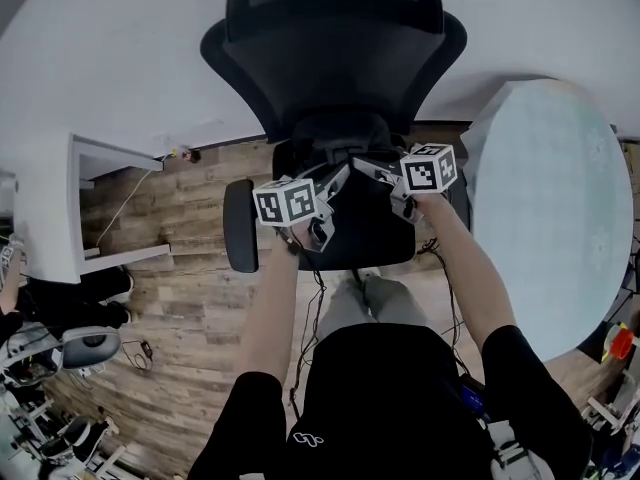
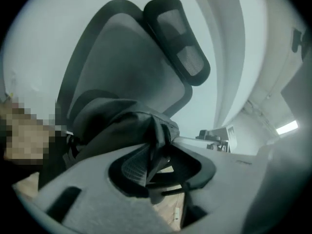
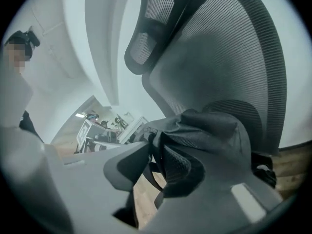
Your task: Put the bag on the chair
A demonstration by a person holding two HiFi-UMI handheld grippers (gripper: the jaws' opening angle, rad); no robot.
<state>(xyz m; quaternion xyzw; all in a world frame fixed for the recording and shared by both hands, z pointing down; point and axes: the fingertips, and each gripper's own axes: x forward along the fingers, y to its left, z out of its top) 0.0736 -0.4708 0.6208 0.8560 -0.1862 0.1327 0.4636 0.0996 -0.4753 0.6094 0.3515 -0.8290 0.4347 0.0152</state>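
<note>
A black bag (image 1: 338, 140) rests on the seat of a black mesh office chair (image 1: 335, 48), up against its backrest. My left gripper (image 1: 330, 190) reaches the bag from the left and my right gripper (image 1: 385, 175) from the right. In the left gripper view a fold of the bag (image 2: 124, 123) and a strap lie between the parted jaws of the left gripper (image 2: 158, 167), with floor showing through the gap. The right gripper (image 3: 153, 167) has a padded strap of the bag (image 3: 209, 130) between its jaws, with a gap beside it.
The chair's armrest (image 1: 240, 226) sticks out on the left. A round pale table (image 1: 555, 198) stands close on the right and a white desk (image 1: 45, 218) on the left. Another chair (image 1: 88, 346) and cables lie on the wood floor at lower left.
</note>
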